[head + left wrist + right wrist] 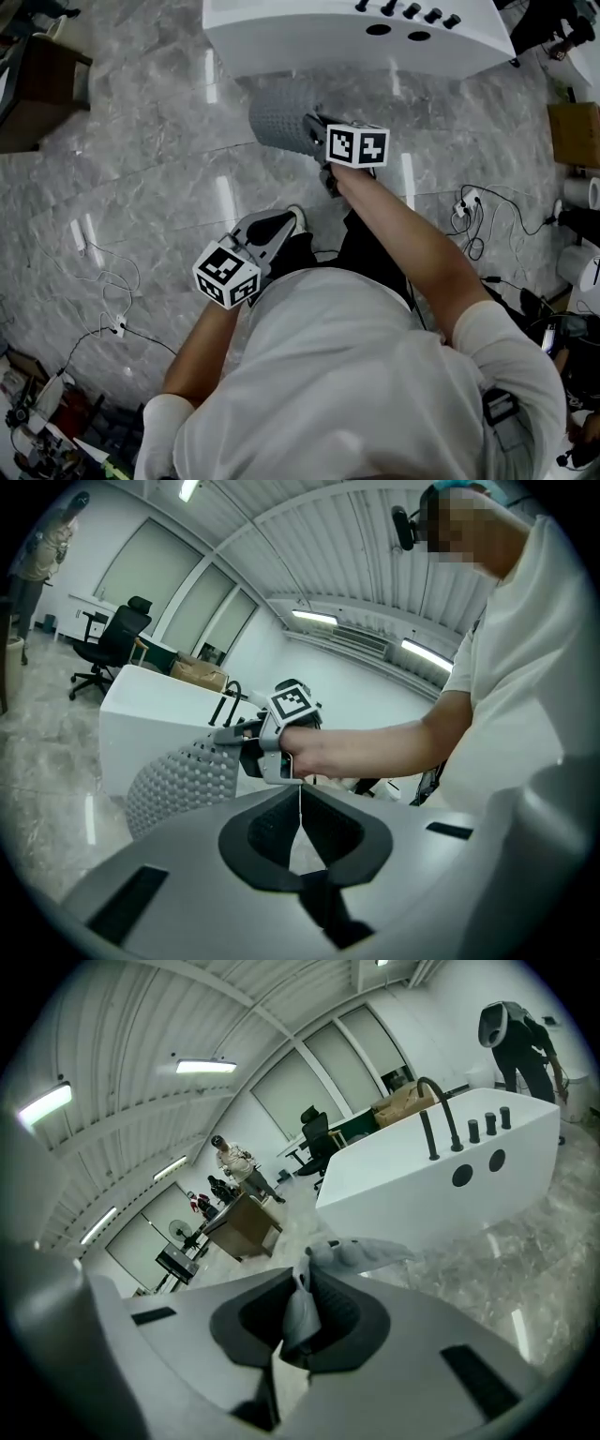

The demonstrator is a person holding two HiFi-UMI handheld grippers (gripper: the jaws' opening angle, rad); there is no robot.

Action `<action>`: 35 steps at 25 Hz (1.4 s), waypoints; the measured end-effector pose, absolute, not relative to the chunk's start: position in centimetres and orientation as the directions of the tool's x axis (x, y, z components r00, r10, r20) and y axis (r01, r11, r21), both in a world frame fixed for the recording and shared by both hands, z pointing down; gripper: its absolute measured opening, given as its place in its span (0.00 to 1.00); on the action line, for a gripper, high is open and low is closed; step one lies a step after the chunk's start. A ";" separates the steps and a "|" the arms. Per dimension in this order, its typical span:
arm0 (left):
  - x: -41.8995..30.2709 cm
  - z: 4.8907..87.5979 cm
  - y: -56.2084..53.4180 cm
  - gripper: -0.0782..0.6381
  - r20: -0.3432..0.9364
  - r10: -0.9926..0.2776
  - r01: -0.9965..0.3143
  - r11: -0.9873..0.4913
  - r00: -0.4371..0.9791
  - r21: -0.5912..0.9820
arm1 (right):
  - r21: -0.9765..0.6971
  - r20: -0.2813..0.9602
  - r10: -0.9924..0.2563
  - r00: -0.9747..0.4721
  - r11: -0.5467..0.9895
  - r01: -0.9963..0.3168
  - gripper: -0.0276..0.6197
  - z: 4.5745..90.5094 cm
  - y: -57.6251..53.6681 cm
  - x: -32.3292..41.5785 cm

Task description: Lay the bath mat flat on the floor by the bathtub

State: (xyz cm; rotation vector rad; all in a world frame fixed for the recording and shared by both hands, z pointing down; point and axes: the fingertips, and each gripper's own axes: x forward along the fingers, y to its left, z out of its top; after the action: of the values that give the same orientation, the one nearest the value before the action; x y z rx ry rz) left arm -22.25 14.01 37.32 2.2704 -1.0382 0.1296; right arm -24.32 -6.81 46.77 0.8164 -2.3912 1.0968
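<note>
In the head view, just left of the right gripper (311, 131), the grey knobbed bath mat (278, 120) hangs clear of the floor. Its bulk runs leftward along the near wall of the white bathtub (309, 42) ahead. Cables and a power strip (466, 201) lie on the marble floor (150, 178) to that gripper's right. The left gripper (292, 217) is nearer the person, apart from the bath mat.

In the left gripper view, its jaws meet with nothing between them. Ahead, the bath mat bows down and away from the right gripper, in front of the bathtub.

In the right gripper view, the jaws are clamped on a folded edge of the bath mat, which points forward toward the bathtub. A black faucet (433, 1115) rises from the bathtub's rim.
</note>
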 end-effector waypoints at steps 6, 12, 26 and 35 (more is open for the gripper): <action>-22.7 41.3 11.0 0.14 0.381 -0.661 -0.737 -0.411 0.647 0.537 | -0.636 0.513 -0.363 -0.778 0.448 -0.628 0.10 51.8 -13.8 -27.5; -17.8 45.7 6.4 0.14 0.409 -0.587 -0.701 -0.449 0.699 0.554 | -0.661 0.527 -0.414 -0.742 0.349 -0.664 0.10 61.0 -22.8 -24.1; -3.1 55.5 -8.7 0.14 0.394 -0.386 -0.550 -0.521 0.834 0.653 | -0.509 0.669 -0.541 -0.510 0.167 -0.845 0.10 81.0 -41.5 2.6; 3.2 60.3 -19.2 0.14 0.404 -0.323 -0.517 -0.540 0.856 0.664 | -0.390 0.744 -0.533 -0.403 0.143 -0.909 0.10 87.8 -49.7 18.7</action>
State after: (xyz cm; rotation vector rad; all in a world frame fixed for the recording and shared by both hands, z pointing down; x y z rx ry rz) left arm 3.16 -19.15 60.28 2.1850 -0.6074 0.2940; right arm 18.75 -49.66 87.84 1.3783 -1.9959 1.1703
